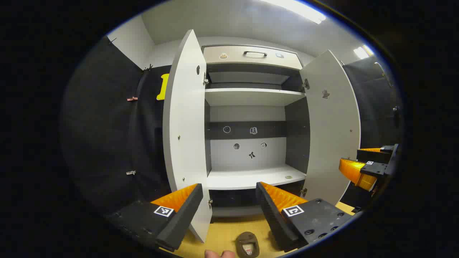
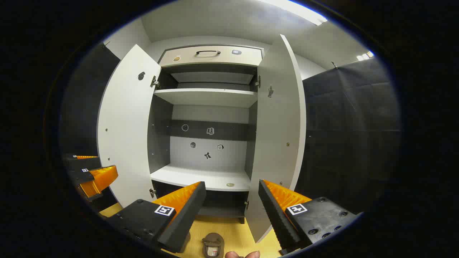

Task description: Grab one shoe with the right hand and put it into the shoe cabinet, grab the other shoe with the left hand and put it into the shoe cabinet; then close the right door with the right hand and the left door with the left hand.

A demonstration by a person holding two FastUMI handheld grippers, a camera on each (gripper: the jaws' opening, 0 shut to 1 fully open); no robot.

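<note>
1. In the left gripper view my left gripper (image 1: 229, 204) has its fingers apart and empty, at the bottom centre of the frame; in the right gripper view my right gripper (image 2: 231, 204) is likewise spread and holding nothing.
2. One shoe (image 2: 213, 245) lies on the floor (image 2: 236, 229) at the bottom edge, in front of the cabinet (image 2: 211, 96); it also sits at the bottom centre of the left gripper view (image 1: 247, 244). I cannot find the other shoe.
3. Both doors stand wide open: left door (image 1: 186, 118), right door (image 2: 281, 118).
4. Nothing is shelved yet, I judge. I should drop the right gripper straight over the shoe, straddle its sides, close firmly, then lift clear towards the lower shelf (image 2: 200, 178).
</note>
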